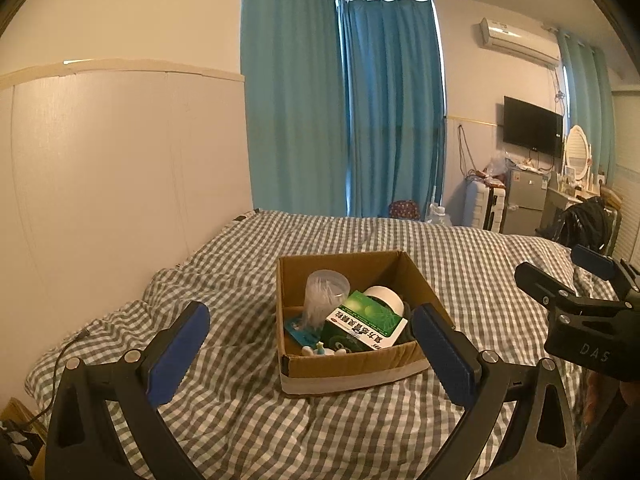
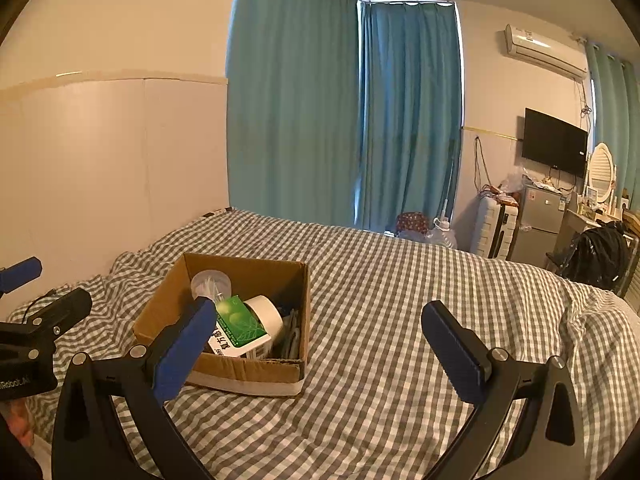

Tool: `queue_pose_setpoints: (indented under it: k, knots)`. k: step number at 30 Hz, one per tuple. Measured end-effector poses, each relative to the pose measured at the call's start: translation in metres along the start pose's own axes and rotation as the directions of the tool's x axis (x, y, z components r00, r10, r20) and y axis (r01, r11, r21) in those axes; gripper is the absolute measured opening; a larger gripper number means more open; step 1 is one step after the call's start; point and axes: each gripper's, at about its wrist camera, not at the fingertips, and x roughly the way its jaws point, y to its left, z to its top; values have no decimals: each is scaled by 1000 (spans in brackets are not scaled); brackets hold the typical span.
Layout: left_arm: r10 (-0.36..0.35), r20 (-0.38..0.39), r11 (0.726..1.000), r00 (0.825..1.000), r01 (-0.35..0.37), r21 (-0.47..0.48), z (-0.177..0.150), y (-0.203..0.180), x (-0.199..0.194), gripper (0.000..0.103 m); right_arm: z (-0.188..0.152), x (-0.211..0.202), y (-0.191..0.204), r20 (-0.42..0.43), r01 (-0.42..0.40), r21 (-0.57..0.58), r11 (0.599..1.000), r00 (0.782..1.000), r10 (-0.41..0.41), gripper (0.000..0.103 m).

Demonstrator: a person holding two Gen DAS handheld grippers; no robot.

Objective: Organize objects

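An open cardboard box (image 1: 352, 368) sits on the checked bed cover (image 1: 248, 420). It holds a clear tub of cotton swabs (image 1: 322, 296), a green and white medicine box (image 1: 362, 320), a white-lidded jar (image 1: 386, 298) and small items at the bottom. My left gripper (image 1: 312, 352) is open and empty, just in front of the box. My right gripper (image 2: 320, 344) is open and empty, to the right of the box (image 2: 248, 376). Its left finger (image 2: 186, 348) overlaps the box's near wall in that view. The medicine box (image 2: 238, 328) and jar (image 2: 266, 314) show there too.
A white wall panel (image 1: 120, 180) runs along the bed's left side. Teal curtains (image 1: 340, 112) hang behind the bed. A suitcase, small fridge (image 2: 538, 224), wall television (image 2: 554, 146) and a chair with a black bag (image 2: 600, 256) stand at the far right. A cable (image 1: 60, 360) lies at the left.
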Motion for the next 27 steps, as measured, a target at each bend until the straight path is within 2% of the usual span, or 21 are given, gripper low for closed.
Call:
queue_pose_setpoints:
  k: [27]
  knots:
    - [-5,0,1000,1000,5,6,2,0,-3,103,0,-5,7,1,2,-1,1000,1000,-2,103]
